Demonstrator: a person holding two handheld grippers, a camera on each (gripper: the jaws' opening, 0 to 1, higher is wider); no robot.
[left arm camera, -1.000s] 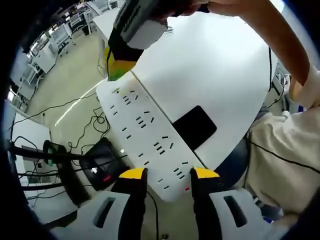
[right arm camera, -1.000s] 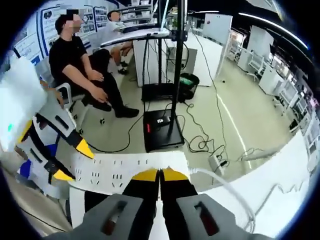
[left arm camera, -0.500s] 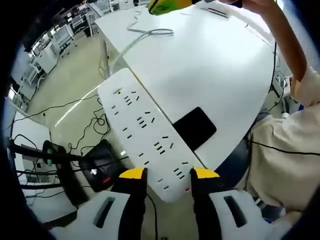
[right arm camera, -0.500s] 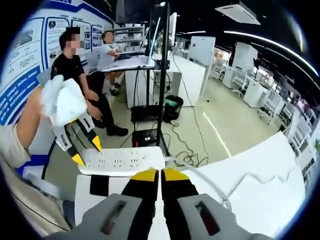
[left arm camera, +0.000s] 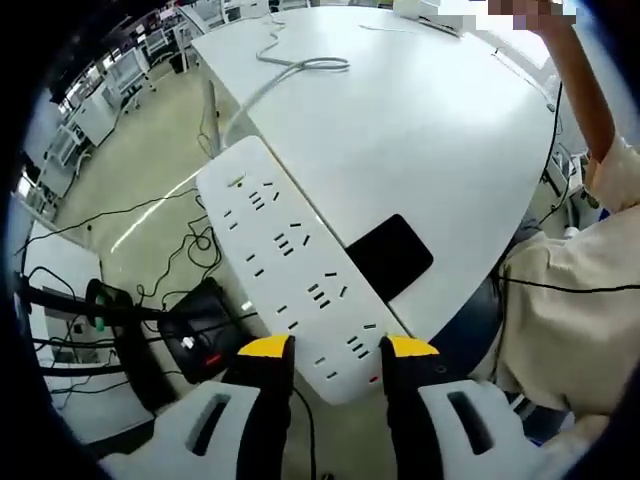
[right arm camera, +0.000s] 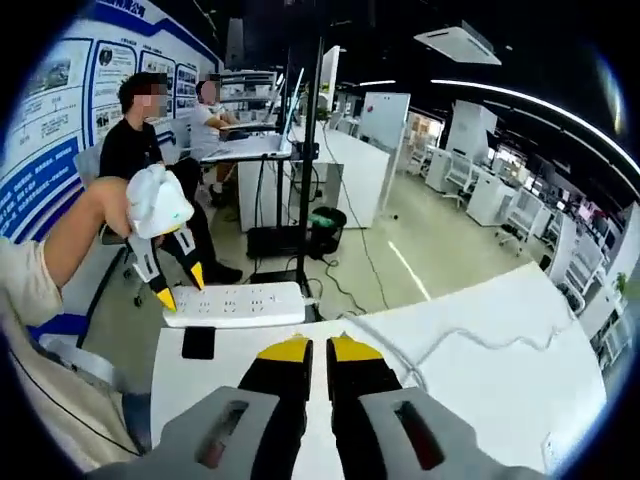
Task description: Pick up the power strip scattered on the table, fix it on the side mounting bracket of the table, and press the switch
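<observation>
Left tool (left arm camera: 331, 348) is clamping the switch end of the long white rigid plastic power strip (left arm camera: 290, 266) at the white tabletop (left arm camera: 420, 130) edge; it looks light and smooth, likely slippery. Right tool (right arm camera: 311, 348) is hovering, tips nearly together, empty.

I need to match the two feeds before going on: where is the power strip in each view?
Left gripper view: the power strip runs diagonally through the centre, along the table edge, its near end between the left gripper jaws.
Right gripper view: the power strip lies left of centre at the table's far edge.
Shared landmark: the black rectangle beside it.
</observation>
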